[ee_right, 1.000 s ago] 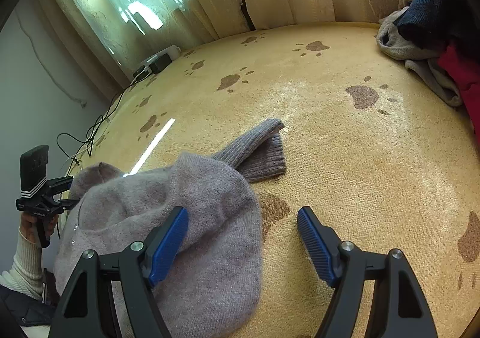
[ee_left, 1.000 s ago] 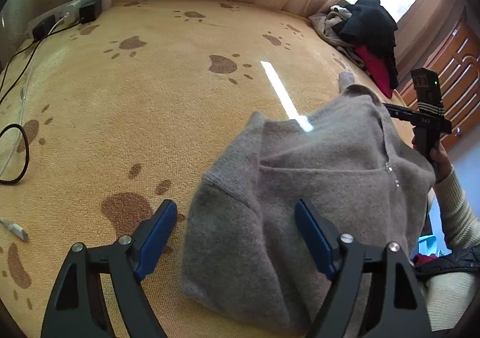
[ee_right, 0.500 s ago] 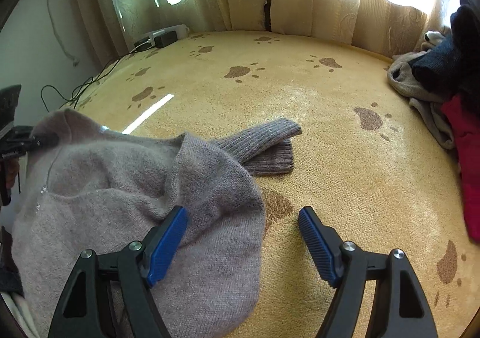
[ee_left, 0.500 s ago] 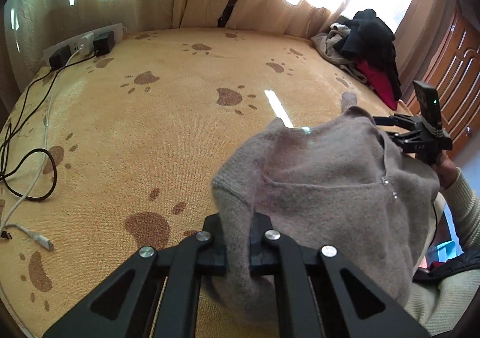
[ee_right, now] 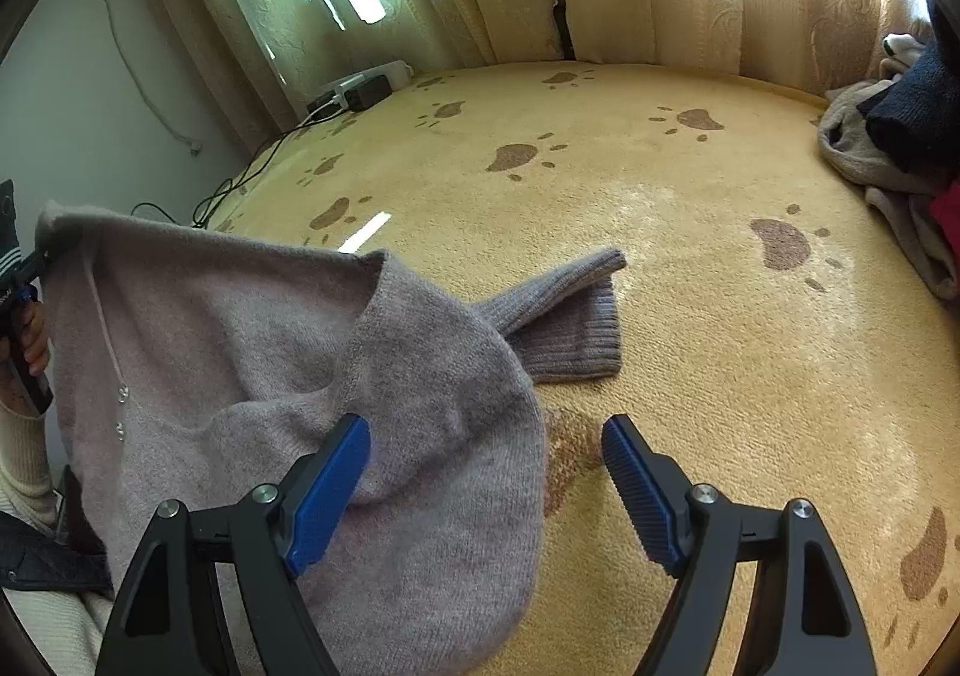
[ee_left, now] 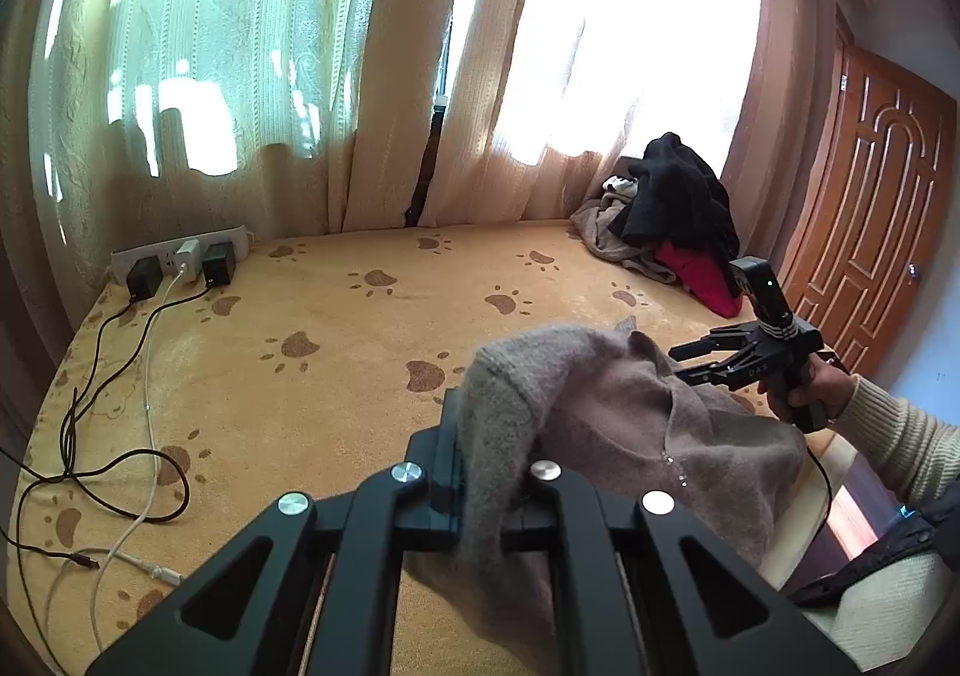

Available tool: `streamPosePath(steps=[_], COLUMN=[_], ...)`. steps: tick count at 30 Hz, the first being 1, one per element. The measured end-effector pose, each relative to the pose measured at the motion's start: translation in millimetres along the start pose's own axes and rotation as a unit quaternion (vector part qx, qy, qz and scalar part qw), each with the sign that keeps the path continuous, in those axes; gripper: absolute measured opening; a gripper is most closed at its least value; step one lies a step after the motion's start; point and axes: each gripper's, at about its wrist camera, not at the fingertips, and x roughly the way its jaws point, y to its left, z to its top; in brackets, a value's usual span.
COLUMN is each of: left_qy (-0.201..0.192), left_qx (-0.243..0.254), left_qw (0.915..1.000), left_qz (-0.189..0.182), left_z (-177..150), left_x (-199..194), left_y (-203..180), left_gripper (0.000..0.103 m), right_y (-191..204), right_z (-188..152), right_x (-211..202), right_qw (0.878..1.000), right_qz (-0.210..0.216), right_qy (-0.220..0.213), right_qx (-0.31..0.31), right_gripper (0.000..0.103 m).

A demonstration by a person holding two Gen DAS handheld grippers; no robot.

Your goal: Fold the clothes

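The left tool point(ee_left: 480, 472) is clenched on a lifted corner of the grey sweater point(ee_right: 300, 376) at lower centre; the right tool point(ee_right: 486, 472) gapes over it. Likely next: carrying that corner across the bed point(ee_right: 720, 316).

Sweater point(ee_right: 312, 376) on blanket point(ee_right: 690, 316), clothes pile point(ee_left: 666, 220) behind.

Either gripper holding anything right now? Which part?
Left gripper is shut on the grey knit sweater, pinching a bunched edge. Right gripper is open, holding nothing.

Left gripper point(ee_left: 489, 472) jaws clamped on grey sweater point(ee_left: 630, 412), lifted above bedspread point(ee_left: 336, 352).
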Motion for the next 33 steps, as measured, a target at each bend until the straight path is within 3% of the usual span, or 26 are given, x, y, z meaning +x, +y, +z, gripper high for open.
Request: streamPosePath(steps=[5,6,7,8,12,16,18,24,27,30,33], left_qy=[-0.010,-0.012,-0.010,-0.008,-0.001,-0.007,-0.008,-0.007,-0.012,-0.016,-0.026], left_qx=[-0.024,-0.032,-0.040,-0.048,-0.055,-0.059,-0.062,-0.072,-0.077,-0.078,-0.072], left_qw=[0.9996,0.9993,0.9991,0.9988,0.9985,0.9982,0.9980,0.9974,0.9969,0.9966,0.9965], left_qz=[-0.010,-0.013,-0.013,-0.011,-0.004,0.001,0.004,0.004,0.010,0.019,0.034], left_z=[-3.1,-4.2,-6.1,-8.2,-14.2,-14.6,-14.8,-18.4,-19.5,-18.6,-14.9], left_x=[-1.7,-1.3,0.4,2.7,10.1,8.2,7.9,14.9,12.5,10.3,5.9], left_y=[14.4,18.8,23.3,27.8,34.0,36.8,39.3,43.0,43.7,40.9,33.1], left_gripper=[0.009,0.009,0.009,0.009,0.009,0.009,0.009,0.009,0.009,0.009,0.009], right_y=[0.1,2.4,6.7,11.0,20.9,11.6,12.2,28.9,30.0,35.0,45.5], right_z=[5.5,4.3,1.7,-0.8,-8.3,-15.2,-19.6,-27.7,-30.6,-30.9,-28.3], right_x=[11.8,12.3,14.9,17.3,10.4,-19.2,-29.7,-16.7,-14.7,-29.8,-55.7], right_qw=[0.998,0.995,0.995,0.994,0.995,0.987,0.978,0.989,0.995,0.998,0.995], right_qz=[0.061,0.094,0.097,0.100,0.088,0.157,0.206,0.141,0.088,0.025,-0.036], right_qy=[0.012,0.013,0.021,0.028,0.013,-0.030,-0.030,-0.003,-0.007,-0.041,-0.088], right_qx=[-0.013,-0.021,-0.029,-0.037,-0.040,0.006,0.012,-0.038,-0.044,-0.034,-0.032], right_gripper=[0.081,0.059,0.032,0.027,0.018,0.015,0.015,0.015,0.015,0.007,0.007])
